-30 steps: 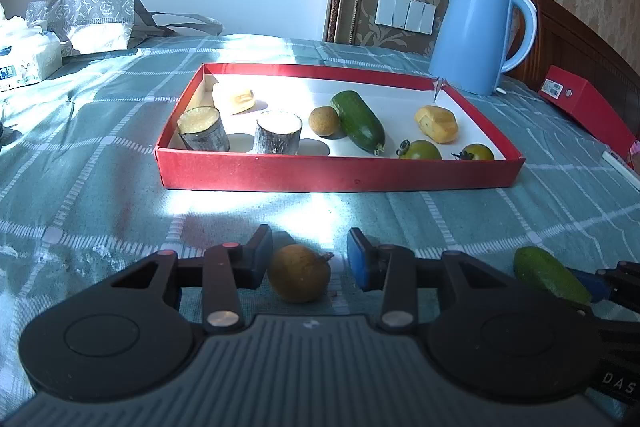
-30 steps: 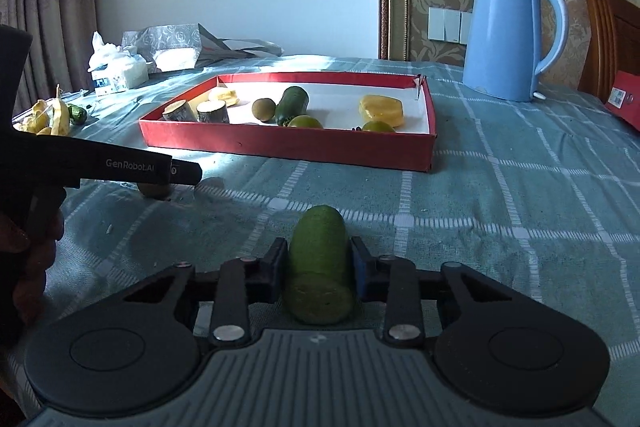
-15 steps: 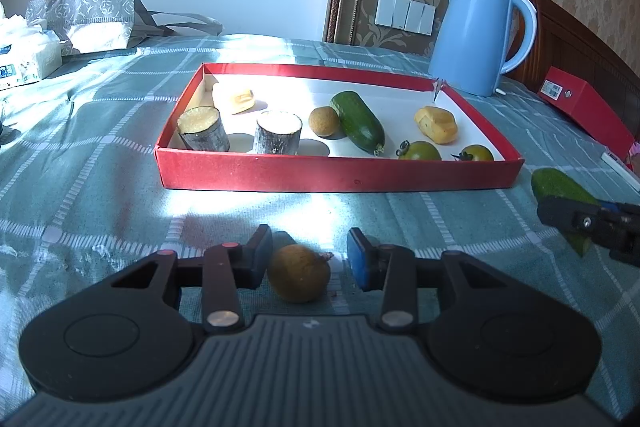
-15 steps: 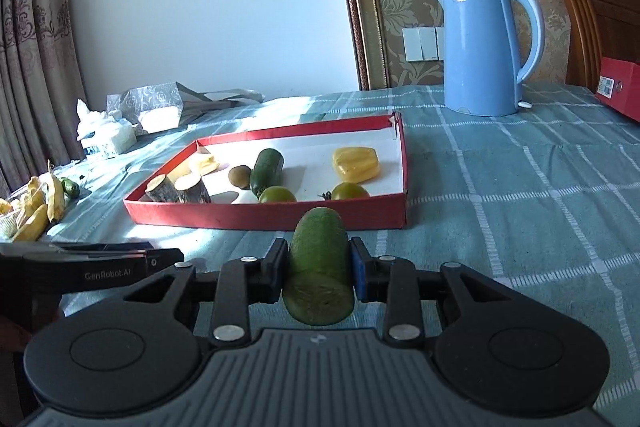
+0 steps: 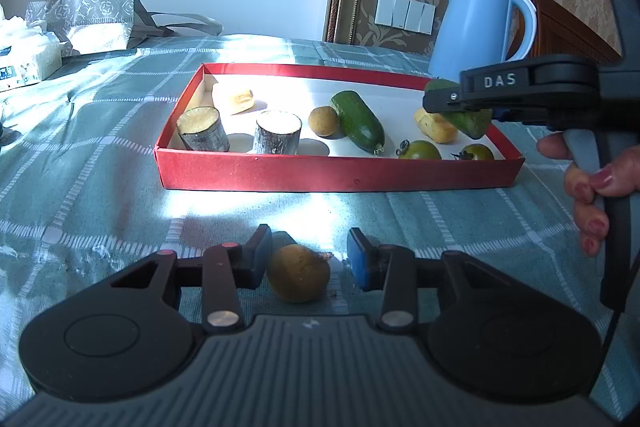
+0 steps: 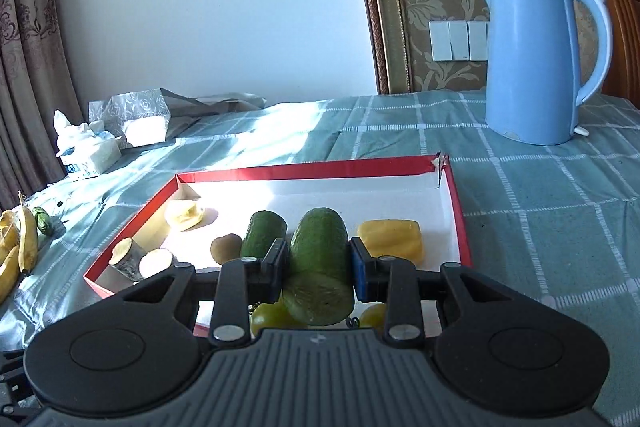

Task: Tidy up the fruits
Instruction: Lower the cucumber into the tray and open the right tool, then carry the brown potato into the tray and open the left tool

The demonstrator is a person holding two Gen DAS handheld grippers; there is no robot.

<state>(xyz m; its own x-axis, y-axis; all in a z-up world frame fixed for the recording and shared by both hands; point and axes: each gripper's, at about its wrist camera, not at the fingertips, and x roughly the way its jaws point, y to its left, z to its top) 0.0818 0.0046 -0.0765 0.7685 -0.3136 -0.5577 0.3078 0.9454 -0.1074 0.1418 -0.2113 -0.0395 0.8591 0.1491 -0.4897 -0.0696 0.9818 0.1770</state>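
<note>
Closest to you, your left gripper (image 5: 306, 259) sits low on the checked tablecloth (image 5: 80, 155), well short of the red tray (image 5: 336, 179). Its jaws stand apart around a round brown fruit (image 5: 298, 278) that rests on the cloth between them; the left pad looks very near the fruit, with a clear gap on the right. If you close off-centre, the fruit may roll out toward the tray instead of being caught.

Your right gripper (image 6: 318, 267) is clamped on a cut green cucumber piece (image 6: 320, 259), carried above the near right part of the tray. Directly beneath it inside the tray lie two green tomatoes (image 6: 268, 319), with the yellow pepper (image 6: 392, 239) just beyond on the right and another cucumber piece (image 6: 262, 235) just left. Release from this height and the piece could land on the tomatoes and knock them about, or tip onto the tray's near wall and fall outside it.

Farther into the tray sit the small brown fruit (image 5: 323, 121) and two cut stumps (image 5: 240, 133). Past the tray's far right corner stands the blue kettle (image 6: 536, 67), well clear.
</note>
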